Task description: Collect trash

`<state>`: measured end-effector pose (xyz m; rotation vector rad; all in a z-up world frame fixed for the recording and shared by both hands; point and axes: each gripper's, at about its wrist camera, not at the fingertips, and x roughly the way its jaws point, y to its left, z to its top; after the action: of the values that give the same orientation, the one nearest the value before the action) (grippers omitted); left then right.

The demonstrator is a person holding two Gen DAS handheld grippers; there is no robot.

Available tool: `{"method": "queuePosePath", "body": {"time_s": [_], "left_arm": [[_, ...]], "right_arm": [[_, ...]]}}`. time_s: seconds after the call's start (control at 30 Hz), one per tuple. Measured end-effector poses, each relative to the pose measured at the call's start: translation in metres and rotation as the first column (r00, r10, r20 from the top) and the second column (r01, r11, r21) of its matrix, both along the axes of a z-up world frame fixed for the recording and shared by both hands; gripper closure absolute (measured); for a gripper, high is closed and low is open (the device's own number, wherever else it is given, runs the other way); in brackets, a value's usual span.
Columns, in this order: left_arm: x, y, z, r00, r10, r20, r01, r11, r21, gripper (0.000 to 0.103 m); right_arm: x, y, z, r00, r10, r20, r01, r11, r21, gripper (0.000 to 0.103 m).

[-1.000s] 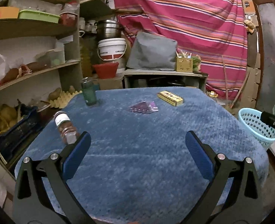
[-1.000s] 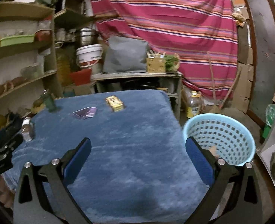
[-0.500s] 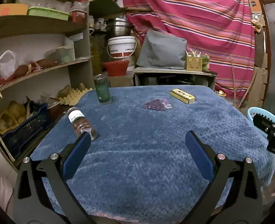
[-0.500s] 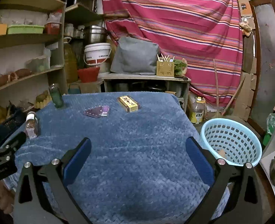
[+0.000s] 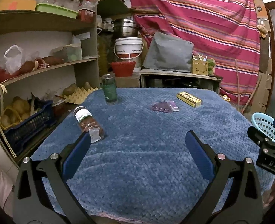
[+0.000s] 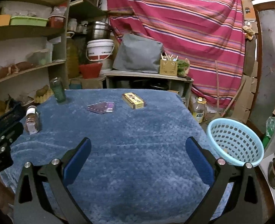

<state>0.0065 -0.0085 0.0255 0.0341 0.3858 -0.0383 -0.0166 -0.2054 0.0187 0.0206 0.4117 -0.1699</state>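
On the blue-cloth table point(image 5: 146, 149) lie a toppled clear bottle with a white label point(image 5: 87, 124), an upright green jar point(image 5: 109, 91), a purple wrapper point(image 5: 164, 106) and a yellow box point(image 5: 189, 99). The same bottle point(image 6: 31, 120), jar point(image 6: 58, 90), wrapper point(image 6: 101, 107) and box point(image 6: 134, 100) show in the right wrist view. A light-blue basket point(image 6: 234, 141) stands right of the table. My left gripper point(image 5: 137, 145) is open and empty, its left finger near the bottle. My right gripper point(image 6: 137, 149) is open and empty over the near table.
Shelves point(image 5: 34, 71) with bags, crates and an egg tray line the left side. A low bench point(image 5: 178, 74) with a grey bag, a bucket and a red bowl stands behind the table. A striped cloth point(image 5: 202, 18) hangs at the back. An oil bottle point(image 6: 198, 110) stands on the floor.
Both views have shifted right: table objects now sit further right in frame. The toppled bottle now shows closer to my left finger. Both grippers stay open.
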Motion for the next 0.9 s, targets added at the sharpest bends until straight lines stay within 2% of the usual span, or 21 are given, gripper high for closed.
{"method": "queuePosePath", "body": {"time_s": [0.37,0.9], "left_arm": [[0.0,0.008,-0.001,1.0,0.009,0.001,-0.009,1.0,-0.006,0.005],[0.0,0.012,-0.001,1.0,0.015,0.007,-0.015,1.0,-0.013,0.005]], "right_arm": [[0.001,0.014,-0.002,1.0,-0.011,0.015,0.012,0.999,-0.047,0.004],[0.0,0.014,0.002,0.999,-0.021,0.033,0.023,0.998,-0.051,0.004]]}}
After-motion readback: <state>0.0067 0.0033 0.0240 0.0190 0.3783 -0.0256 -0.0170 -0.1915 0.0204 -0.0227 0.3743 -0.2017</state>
